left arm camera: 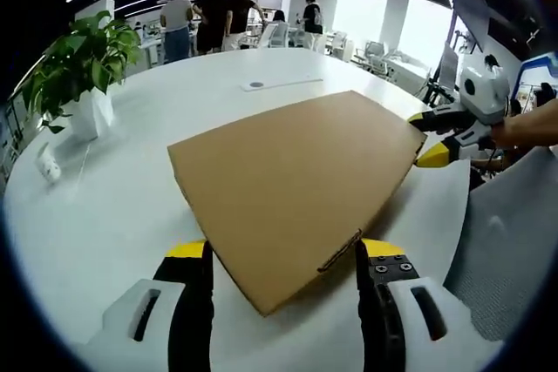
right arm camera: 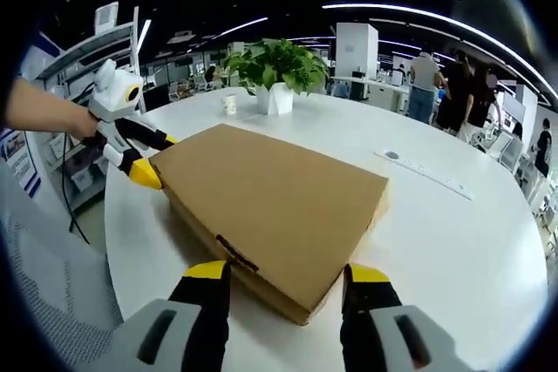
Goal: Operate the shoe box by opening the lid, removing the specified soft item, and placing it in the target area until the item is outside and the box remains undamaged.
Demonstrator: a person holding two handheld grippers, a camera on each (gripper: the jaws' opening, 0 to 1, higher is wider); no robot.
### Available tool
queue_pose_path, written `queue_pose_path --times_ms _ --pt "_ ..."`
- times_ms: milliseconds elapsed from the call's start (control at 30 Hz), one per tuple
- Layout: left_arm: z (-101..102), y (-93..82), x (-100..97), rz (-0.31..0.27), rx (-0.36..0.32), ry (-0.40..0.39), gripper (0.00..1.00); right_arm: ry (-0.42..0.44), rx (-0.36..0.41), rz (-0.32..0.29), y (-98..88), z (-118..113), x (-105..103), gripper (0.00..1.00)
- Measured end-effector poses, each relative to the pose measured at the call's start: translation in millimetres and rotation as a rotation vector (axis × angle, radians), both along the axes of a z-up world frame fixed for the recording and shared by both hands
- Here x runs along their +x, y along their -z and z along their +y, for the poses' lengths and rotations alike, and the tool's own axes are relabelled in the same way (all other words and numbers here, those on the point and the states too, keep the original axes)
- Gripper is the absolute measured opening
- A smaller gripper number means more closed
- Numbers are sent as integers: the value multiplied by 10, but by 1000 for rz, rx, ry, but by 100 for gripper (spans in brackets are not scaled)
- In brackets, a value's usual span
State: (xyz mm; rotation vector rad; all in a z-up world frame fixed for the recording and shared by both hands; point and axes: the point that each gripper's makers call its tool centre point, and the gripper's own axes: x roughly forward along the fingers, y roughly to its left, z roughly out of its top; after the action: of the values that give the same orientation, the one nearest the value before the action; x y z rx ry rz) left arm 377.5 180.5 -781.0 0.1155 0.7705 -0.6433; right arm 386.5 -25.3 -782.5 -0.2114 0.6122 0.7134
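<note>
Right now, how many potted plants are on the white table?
1. The potted plant stands in a white pot near the table edge, beyond the closed cardboard shoe box. Others may sit outside these views.

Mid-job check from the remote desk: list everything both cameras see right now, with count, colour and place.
Shoe box: one, brown cardboard, lid closed, centre of the table.
Table: one, white, round-edged, under the box.
Potted plant: one, green leaves in a white pot, on the table beyond the box.
Small cup-like object: one, white, beside the plant; too small to identify.
Cable cover plate: one, white strip with a round grommet, set in the tabletop.
People: several, standing in the office background.
Left hand-held gripper: yellow-tipped black jaws open, straddling a box corner.
Right hand-held gripper: yellow-tipped black jaws open, straddling the opposite box corner.
Person's hand: one, holding the left hand-held gripper.
</note>
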Motion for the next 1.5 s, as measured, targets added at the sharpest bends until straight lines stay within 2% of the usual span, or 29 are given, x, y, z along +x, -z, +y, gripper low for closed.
queue_pose_path --times_ms 767,1000,1500 --pt "125 3 -75 0 5 24 68 35 10 -6 -6 124 -142 48" --pt "127 11 -90 -19 -11 -3 68 35 20 -21 -6 115 -144 49" --pt "123 37 -96 -75 5 -46 71 27 13 -61 0 97 -139 51"
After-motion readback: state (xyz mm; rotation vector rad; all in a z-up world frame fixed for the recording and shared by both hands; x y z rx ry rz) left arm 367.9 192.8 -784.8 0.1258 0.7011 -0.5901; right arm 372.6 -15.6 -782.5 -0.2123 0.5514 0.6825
